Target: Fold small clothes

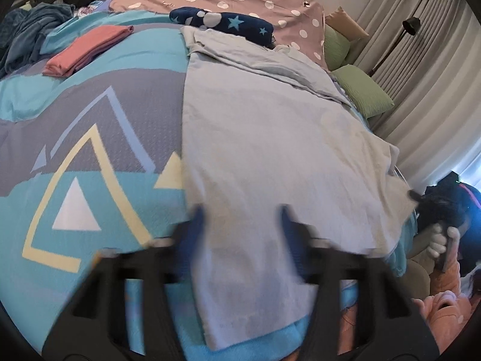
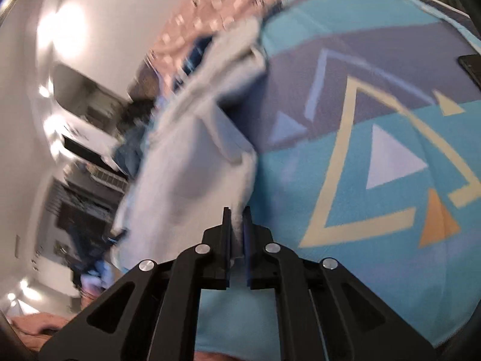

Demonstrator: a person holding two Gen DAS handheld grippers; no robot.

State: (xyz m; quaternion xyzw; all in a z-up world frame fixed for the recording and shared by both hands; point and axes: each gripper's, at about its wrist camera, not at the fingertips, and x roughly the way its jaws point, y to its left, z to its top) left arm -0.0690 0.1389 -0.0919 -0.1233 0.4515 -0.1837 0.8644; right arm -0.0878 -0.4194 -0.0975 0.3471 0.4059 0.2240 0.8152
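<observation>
A pale grey garment [image 1: 270, 138] lies spread flat on the patterned blue bedspread [image 1: 90, 114], running from near the pillows to the near edge. My left gripper [image 1: 240, 219] hovers low over the garment's near end, blurred, with its fingers apart and the cloth lying between them; no pad visibly presses on it. In the right wrist view the same grey garment [image 2: 186, 174] is lifted and rumpled at its edge, and my right gripper [image 2: 237, 213] is shut on that edge, with cloth pinched between the pads. A hand [image 1: 439, 240] shows at the garment's right side.
A folded pink garment [image 1: 87, 49] rests at the back left, beside a heap of blue and dark clothes [image 1: 33, 30]. A navy star-print cloth [image 1: 222, 24] lies beyond the grey garment. Green pillows [image 1: 363, 90] and curtains stand at the right. A dark flat object [image 2: 472, 66] lies on the bedspread [image 2: 375, 60].
</observation>
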